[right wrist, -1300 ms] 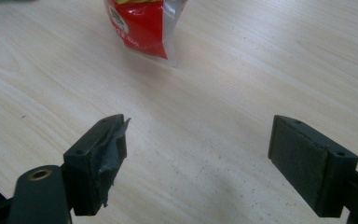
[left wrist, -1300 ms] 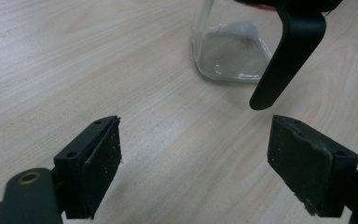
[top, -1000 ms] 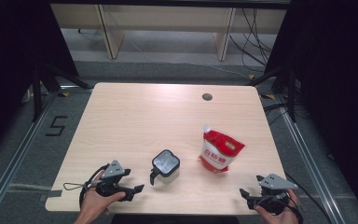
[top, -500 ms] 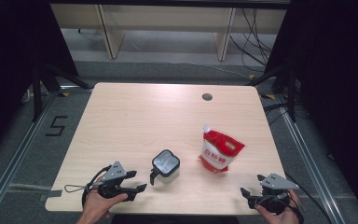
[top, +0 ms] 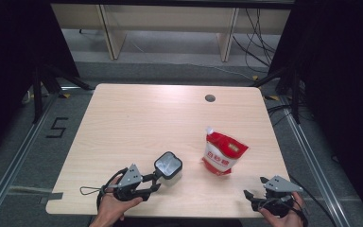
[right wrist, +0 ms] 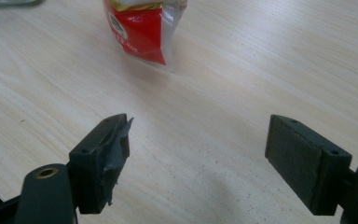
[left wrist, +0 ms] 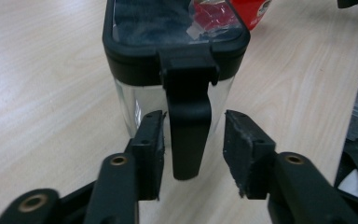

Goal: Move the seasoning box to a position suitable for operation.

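Now your left gripper point(top: 155, 182) sits at the near edge of the table point(top: 137, 123), just left of the middle, and its jaws stand on either side of the black handle point(left wrist: 186, 135) of the jug point(top: 168, 166). Those jaws have just been closing, with the handle between them; in the left gripper view the left pad lies right beside the handle, though you cannot tell whether it touches, and the right pad is clearly apart from it, so nothing is gripped yet. Your left hand point(top: 116, 205) holds that gripper from below, with its cable looping off to the left. Your right gripper point(top: 253, 189) rests near the table's near right corner in your right hand point(top: 283, 215), its jaws spread wide over bare wood and holding nothing; the left pad's lining looks torn in the right gripper view. A little farther in, the jug stands upright, a clear body with a black rim, its handle turned toward your left gripper. Right of the jug and near it stands the red pouch point(top: 223, 153), white spout at its upper left, apart from both grippers. Well beyond, near the far edge, is a small round hole point(top: 210, 98) in the table.
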`<state>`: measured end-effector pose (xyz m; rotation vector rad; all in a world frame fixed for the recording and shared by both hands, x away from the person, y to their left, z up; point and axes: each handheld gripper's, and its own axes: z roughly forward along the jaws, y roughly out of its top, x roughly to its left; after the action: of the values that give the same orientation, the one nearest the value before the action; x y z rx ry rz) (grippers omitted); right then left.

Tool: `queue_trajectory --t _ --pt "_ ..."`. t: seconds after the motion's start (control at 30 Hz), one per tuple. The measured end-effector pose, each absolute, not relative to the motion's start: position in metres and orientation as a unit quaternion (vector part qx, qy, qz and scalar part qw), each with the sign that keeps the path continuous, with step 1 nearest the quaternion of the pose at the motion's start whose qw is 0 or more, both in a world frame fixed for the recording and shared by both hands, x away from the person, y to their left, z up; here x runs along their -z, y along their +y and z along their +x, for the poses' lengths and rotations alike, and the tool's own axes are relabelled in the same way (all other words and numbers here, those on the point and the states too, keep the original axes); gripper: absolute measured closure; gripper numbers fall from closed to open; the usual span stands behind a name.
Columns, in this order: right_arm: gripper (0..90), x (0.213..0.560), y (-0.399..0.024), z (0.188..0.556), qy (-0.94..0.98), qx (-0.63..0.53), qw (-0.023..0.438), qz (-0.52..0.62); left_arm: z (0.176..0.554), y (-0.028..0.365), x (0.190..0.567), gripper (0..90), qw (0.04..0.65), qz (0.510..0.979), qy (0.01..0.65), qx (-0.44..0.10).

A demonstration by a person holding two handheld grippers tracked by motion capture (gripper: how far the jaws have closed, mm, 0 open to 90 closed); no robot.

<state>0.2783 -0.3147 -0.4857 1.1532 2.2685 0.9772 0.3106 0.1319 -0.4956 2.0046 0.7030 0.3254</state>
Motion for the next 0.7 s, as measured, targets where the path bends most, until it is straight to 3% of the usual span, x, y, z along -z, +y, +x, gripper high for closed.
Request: queue_trajectory --t 0.1,0.13,0.7 --pt "23.0 0.485 -0.316 0.279 0.813 -0.352 0.204 0.416 0.312 0.130 0.495 67.8 0.463 0.828 0.280 -0.151" --pt "22.9 0.486 -0.315 0.278 0.808 -0.349 0.223 0.419 0.312 0.130 0.495 70.5 0.463 0.828 0.280 -0.151" --pt "22.9 0.484 -0.314 0.277 0.805 -0.366 0.233 0.405 0.328 0.154 0.495 69.8 0.437 0.832 0.297 -0.171"
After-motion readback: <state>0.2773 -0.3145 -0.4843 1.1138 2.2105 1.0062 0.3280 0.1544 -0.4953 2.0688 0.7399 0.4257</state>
